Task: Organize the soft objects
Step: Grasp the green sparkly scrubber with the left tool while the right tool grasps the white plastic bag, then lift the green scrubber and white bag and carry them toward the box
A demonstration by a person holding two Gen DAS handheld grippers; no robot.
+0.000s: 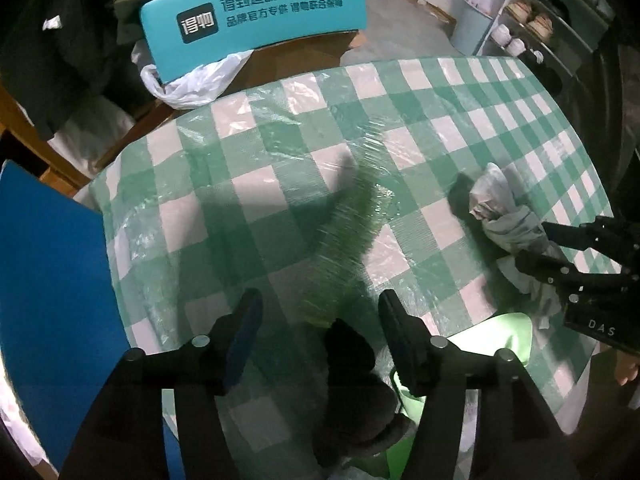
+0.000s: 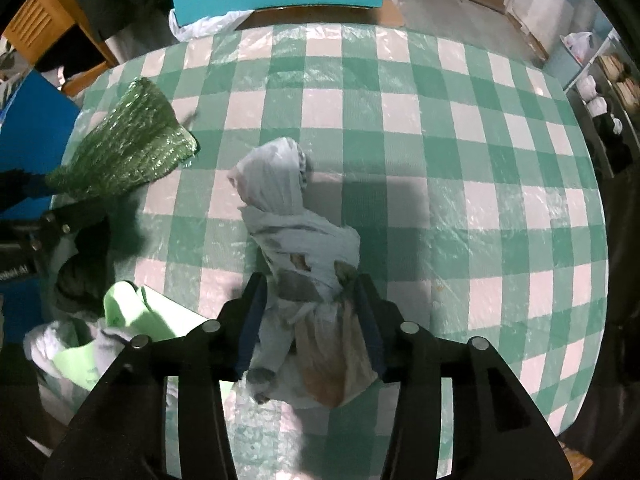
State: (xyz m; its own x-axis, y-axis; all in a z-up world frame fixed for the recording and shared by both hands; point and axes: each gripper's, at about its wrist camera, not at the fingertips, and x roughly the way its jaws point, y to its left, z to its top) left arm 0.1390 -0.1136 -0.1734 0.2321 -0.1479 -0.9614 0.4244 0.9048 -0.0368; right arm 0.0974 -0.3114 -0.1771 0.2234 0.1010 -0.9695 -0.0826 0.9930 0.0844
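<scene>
A grey-white cloth bundle (image 2: 296,216) lies on the green checked table (image 2: 440,120). Its near end sits between the fingers of my right gripper (image 2: 310,312), which stand apart and do not pinch it. The same bundle (image 1: 500,208) and right gripper (image 1: 548,248) show at the right of the left wrist view. A green crinkly mesh piece (image 1: 344,240), blurred, lies just ahead of my left gripper (image 1: 320,320), whose fingers are wide apart and clear of it. The mesh piece (image 2: 128,148) also rests at the table's left.
By the near edge lies a pile: a dark soft item (image 1: 352,380), a light green cloth (image 2: 132,312) and a grey cloth (image 2: 60,340). A teal printed chair back (image 1: 256,12) and white plastic bag (image 1: 192,80) stand beyond. A blue board (image 1: 48,280) is at left.
</scene>
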